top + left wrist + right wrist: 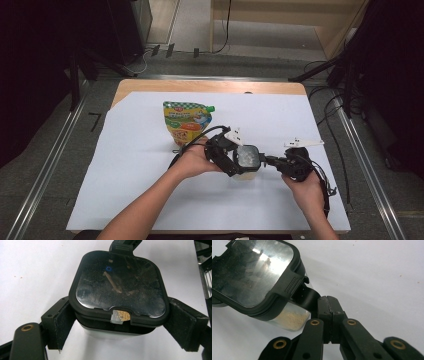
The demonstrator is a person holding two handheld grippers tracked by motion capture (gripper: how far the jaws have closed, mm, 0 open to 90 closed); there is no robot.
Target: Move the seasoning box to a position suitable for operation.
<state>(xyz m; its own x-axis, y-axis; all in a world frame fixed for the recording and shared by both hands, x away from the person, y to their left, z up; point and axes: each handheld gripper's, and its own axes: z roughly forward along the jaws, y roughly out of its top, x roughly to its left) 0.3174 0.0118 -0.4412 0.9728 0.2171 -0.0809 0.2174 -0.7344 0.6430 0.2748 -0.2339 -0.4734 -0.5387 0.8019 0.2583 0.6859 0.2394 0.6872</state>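
The clear container (247, 161) with its black lid (117, 285) stands on the white sheet (140, 165), near the table's front edge. My left gripper (235, 162) clasps its body from both sides. My right gripper (270, 161), jaws pressed together, pinches the lid's latch tab (308, 296). A colourful spouted pouch (187, 122) lies just behind.

Black-lidded clear container (247, 161) (beige powder)

Container (117, 285) base hidden under lid (120, 282); pouch (187, 122) print too small; forearms cut at bottom edge.
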